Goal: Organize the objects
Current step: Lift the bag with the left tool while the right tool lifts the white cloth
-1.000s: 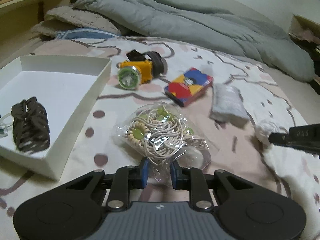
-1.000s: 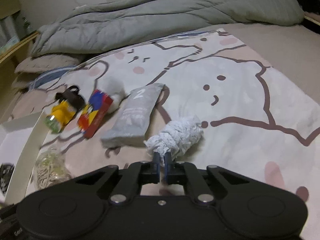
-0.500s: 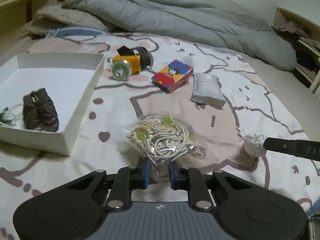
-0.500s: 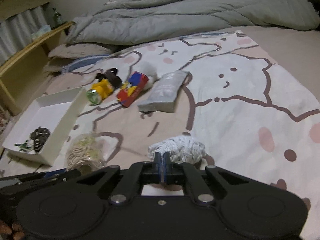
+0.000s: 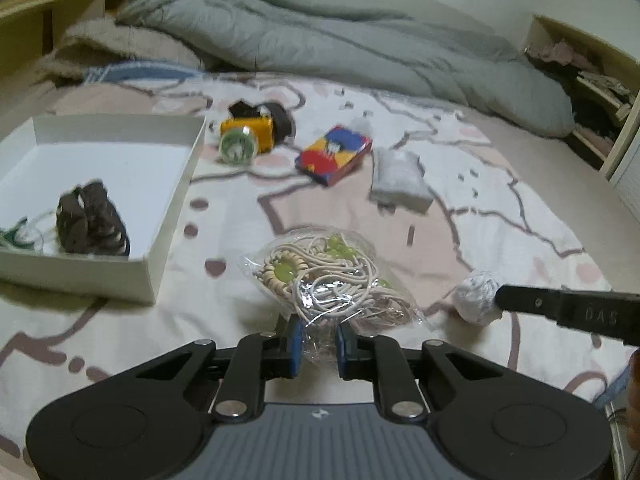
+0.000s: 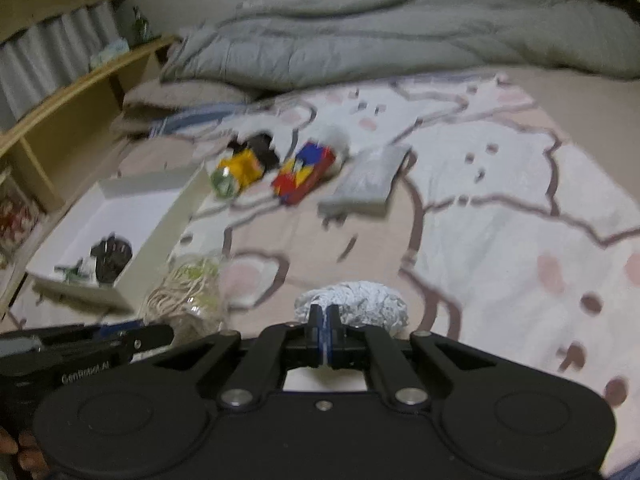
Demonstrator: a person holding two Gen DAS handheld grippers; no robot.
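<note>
My left gripper [image 5: 318, 342] is shut on the near edge of a clear bag of cream cord and green beads [image 5: 328, 276], held above the bed. My right gripper [image 6: 324, 322] is shut on a white crumpled bundle [image 6: 360, 306]; that bundle also shows in the left wrist view [image 5: 476, 296]. A white open box [image 5: 176, 196] lies on the left with a dark brown hair clip [image 5: 90, 218] inside. A yellow headlamp [image 5: 250, 136], a colourful card box [image 5: 334, 154] and a grey packet [image 5: 400, 178] lie further back on the bed.
A grey duvet [image 5: 340, 48] is heaped across the back of the bed. A wooden shelf [image 6: 76, 92] runs along the left side. More shelving [image 5: 592, 80] stands at the far right. The bedsheet [image 6: 500, 208] has a pink and white cartoon print.
Both grippers have risen and pulled back with their loads, so the bed objects look further away. The right gripper has swung left toward the box. Both views are blurred by motion.
</note>
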